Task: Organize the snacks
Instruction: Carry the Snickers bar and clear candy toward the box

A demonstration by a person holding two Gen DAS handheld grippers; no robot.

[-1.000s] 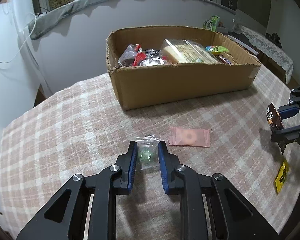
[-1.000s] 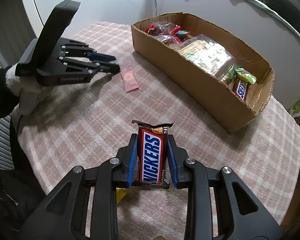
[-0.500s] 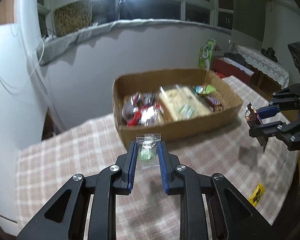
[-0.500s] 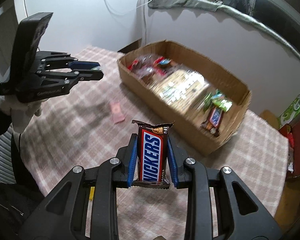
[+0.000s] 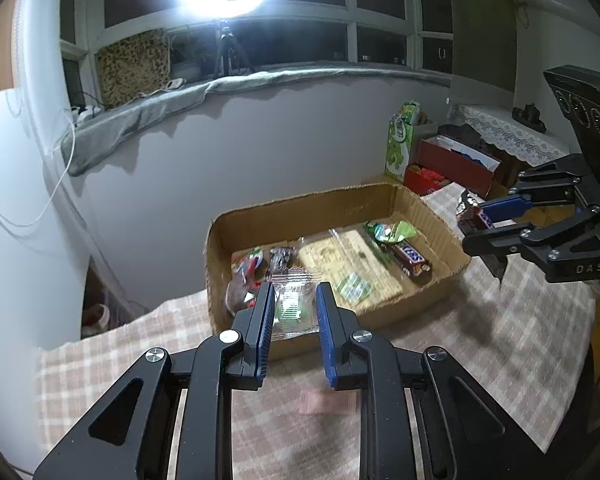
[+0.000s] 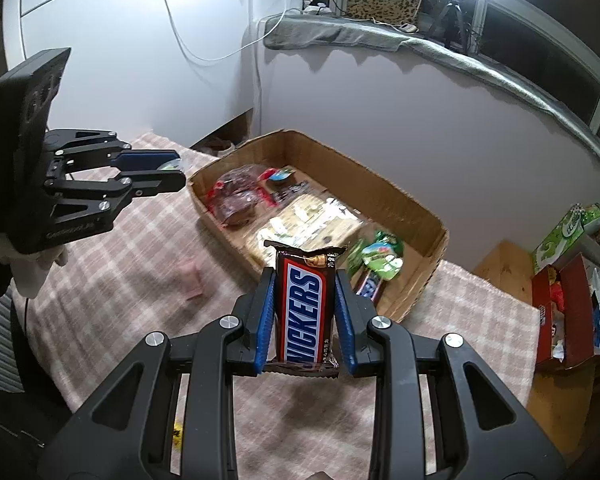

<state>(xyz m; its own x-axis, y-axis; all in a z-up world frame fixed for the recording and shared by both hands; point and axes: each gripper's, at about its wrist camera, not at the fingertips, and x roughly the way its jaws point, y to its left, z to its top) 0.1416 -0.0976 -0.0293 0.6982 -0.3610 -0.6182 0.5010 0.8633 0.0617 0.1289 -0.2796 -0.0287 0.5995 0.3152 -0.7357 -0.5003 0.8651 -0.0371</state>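
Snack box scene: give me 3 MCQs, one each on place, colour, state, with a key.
1. Where is the pink packet?
A. In the box
B. On the tablecloth
C. In the left tongs

2. What colour are the pads of the right tongs?
A. Blue
B. Red
C. Yellow

3. What do the left tongs hold?
A. Nothing
B. A Snickers bar
C. A clear packet with green candy

Key:
1 B: it lies on the tablecloth, outside the box.
2 A: blue pads flank the Snickers bar.
3 C: the clear packet sits pinched between the pads.
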